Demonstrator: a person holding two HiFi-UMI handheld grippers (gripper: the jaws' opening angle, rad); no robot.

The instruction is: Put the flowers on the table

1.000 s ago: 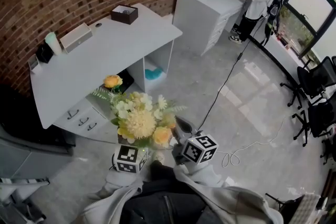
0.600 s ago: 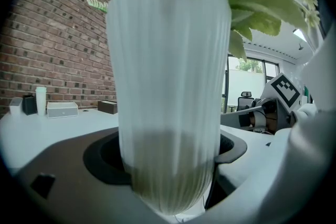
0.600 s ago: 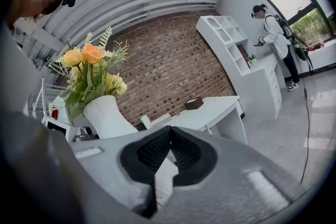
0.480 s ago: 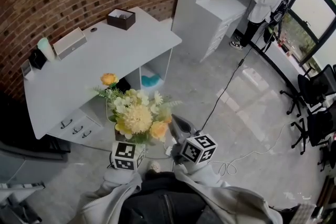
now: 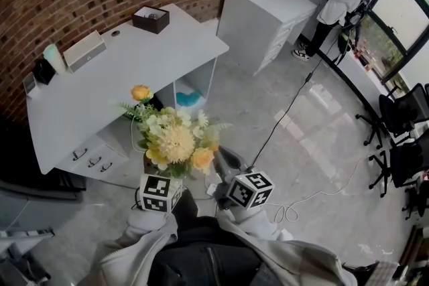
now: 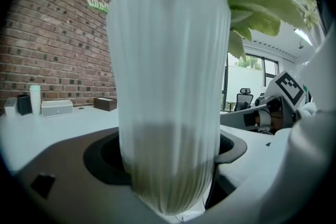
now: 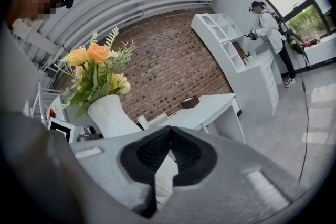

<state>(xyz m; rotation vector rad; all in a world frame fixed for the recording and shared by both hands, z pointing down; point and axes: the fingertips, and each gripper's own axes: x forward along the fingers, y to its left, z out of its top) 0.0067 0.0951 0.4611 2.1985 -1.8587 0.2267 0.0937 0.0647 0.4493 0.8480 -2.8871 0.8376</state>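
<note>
One vase [image 6: 168, 86] of flowers [image 5: 175, 142], one table [image 5: 114, 84], one box [image 5: 150, 19], two grippers [image 6: 170, 186] [image 7: 167, 150].

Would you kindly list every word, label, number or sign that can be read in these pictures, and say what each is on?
No readable text anywhere.
Left marker cube, right marker cube: black-and-white square patterns only, no letters or numbers.
Vase: plain ribbed white, no print.
White box and dark box on the table: any print too small to tell.

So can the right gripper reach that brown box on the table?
Probably not from here. The right gripper, shut, is down by the person, and the box sits at the table's far end by the wall. Nothing is in the way; it looks too far.
</note>
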